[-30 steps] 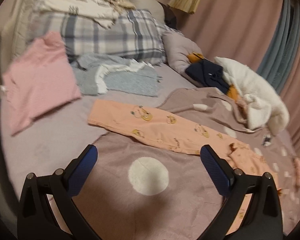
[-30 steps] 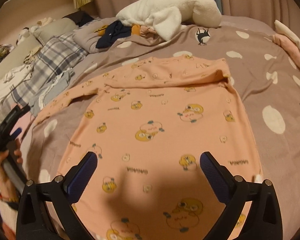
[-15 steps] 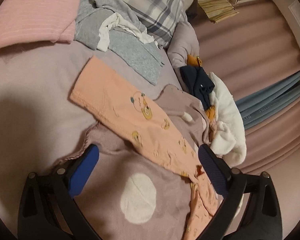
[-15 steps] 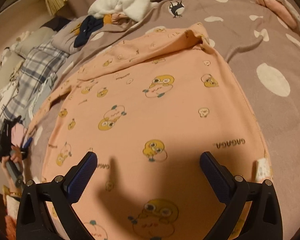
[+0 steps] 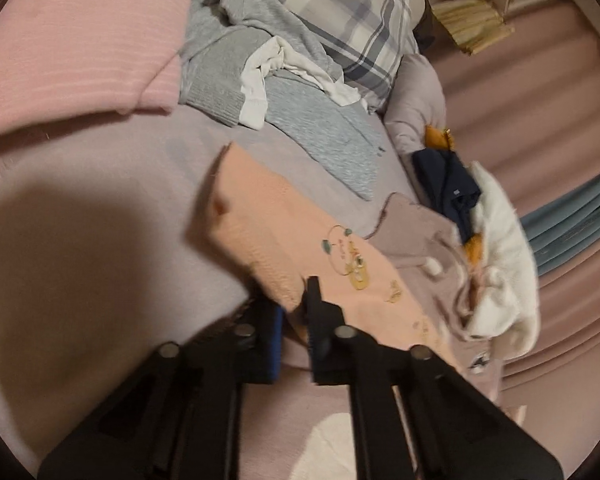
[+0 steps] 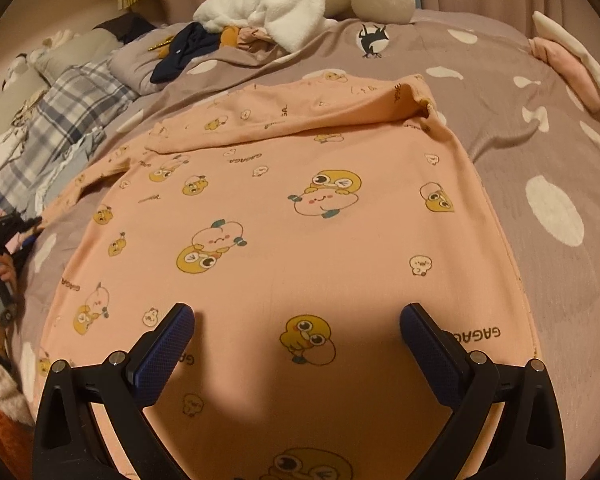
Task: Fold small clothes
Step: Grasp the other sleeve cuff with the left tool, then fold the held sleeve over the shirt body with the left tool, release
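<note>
bed [image 6: 540, 128], spotted cover; peach top [image 6: 292, 220] lies flat on it, body spread in front of the right gripper [image 6: 296, 320], one sleeve already folded across the upper part, the other sleeve [image 5: 284, 248] stretched out toward the pillows. left gripper [image 5: 296, 308] has just closed; its jaws are clamped on that sleeve's edge near the cuff. right gripper hovers above the hem, jaws apart, holding nothing. step in hand, as judged: carry the sleeve over onto the body. lift only enough to clear the cover, keep the cuff taut and lay it flat; the right gripper could pin the body against dragging. nearby: white fleece [image 6: 300, 0], checked pillow [image 5: 340, 12], pink garment [image 5: 68, 36], grey knit [image 5: 236, 64], navy item [image 5: 448, 184]. grey knit lies close beside the sleeve; nothing lies on the top.
</note>
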